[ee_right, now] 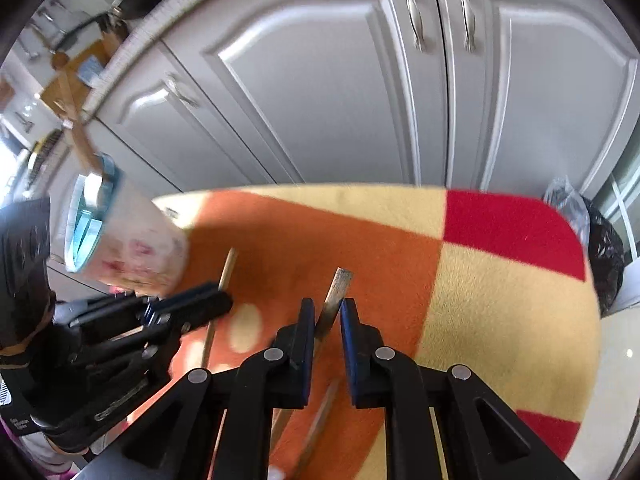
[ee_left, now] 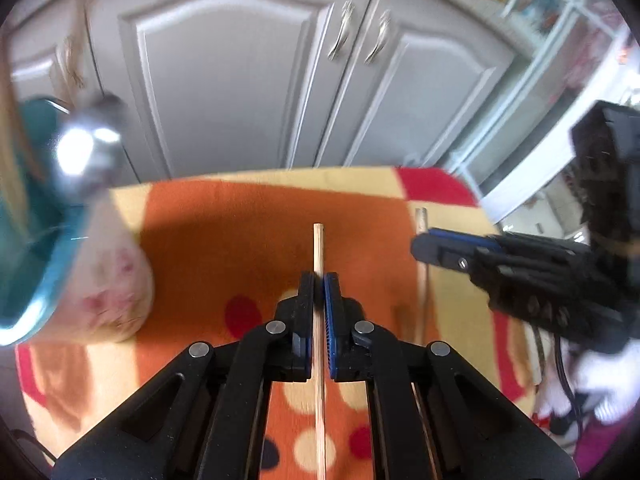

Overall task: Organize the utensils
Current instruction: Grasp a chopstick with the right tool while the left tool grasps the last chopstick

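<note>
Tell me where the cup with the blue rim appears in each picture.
Left wrist view: the cup is at the left edge, blurred, with a metal spoon in it.
Right wrist view: the cup is at middle left, tilted.
Shared landmark: the orange, yellow and red cloth under it.

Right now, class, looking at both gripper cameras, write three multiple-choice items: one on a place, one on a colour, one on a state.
1. The cup stands where on the cloth?
A far-left corner
B middle
C red patch

2. The cup's rim is:
A yellow
B teal
C black

3. The left gripper is:
A wide open
B out of view
C shut on a thin wooden stick

Answers: 1 A, it stands by the cloth's far-left edge; 2 B, a teal band circles its mouth; 3 C, both pads press the stick.
</note>
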### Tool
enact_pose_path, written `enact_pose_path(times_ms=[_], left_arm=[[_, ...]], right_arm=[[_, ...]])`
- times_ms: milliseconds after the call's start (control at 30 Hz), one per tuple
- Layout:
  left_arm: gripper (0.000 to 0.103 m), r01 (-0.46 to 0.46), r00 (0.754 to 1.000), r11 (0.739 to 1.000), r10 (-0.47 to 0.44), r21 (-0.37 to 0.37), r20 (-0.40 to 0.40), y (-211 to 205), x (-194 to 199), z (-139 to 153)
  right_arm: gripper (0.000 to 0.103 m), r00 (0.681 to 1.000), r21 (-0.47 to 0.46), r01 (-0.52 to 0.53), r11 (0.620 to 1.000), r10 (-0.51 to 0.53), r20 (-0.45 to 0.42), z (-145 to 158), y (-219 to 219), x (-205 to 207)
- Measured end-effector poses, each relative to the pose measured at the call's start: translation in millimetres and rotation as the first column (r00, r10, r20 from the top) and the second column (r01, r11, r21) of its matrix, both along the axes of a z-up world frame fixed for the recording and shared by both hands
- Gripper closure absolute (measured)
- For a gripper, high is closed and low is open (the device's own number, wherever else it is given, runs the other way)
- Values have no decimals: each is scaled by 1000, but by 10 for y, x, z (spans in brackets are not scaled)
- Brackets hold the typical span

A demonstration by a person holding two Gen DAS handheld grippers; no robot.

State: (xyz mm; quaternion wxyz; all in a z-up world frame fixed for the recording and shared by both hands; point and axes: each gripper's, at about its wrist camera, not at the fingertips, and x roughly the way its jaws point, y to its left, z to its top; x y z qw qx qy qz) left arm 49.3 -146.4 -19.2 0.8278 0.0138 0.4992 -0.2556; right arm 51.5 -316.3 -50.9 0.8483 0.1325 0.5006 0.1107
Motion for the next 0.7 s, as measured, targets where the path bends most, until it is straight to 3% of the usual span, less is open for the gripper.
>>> enact_pose_path(times_ms=[200,467,633,667,700], left_arm=[[100,7,998,998,-3,-67,57,352,-297,452],[100,15,990,995,-2,-95,142,764,-686,863],[100,-15,990,994,31,-113,135,886,-737,890],[100,-19,990,993,35,-117,140,905,-753,902],[100,-21,989,992,38,-120,142,930,-765,919]], right_arm=[[93,995,17,-25,1000,24,92,442,139,-273],[94,976,-19,-80,997,82,200,940,390,-716],[94,986,-77,-48,996,60,154,815,441,-677],[87,990,-93,-36,995,48,129,724,441,-625],[73,994,-121,-27,992,39,97,614,468,-561]])
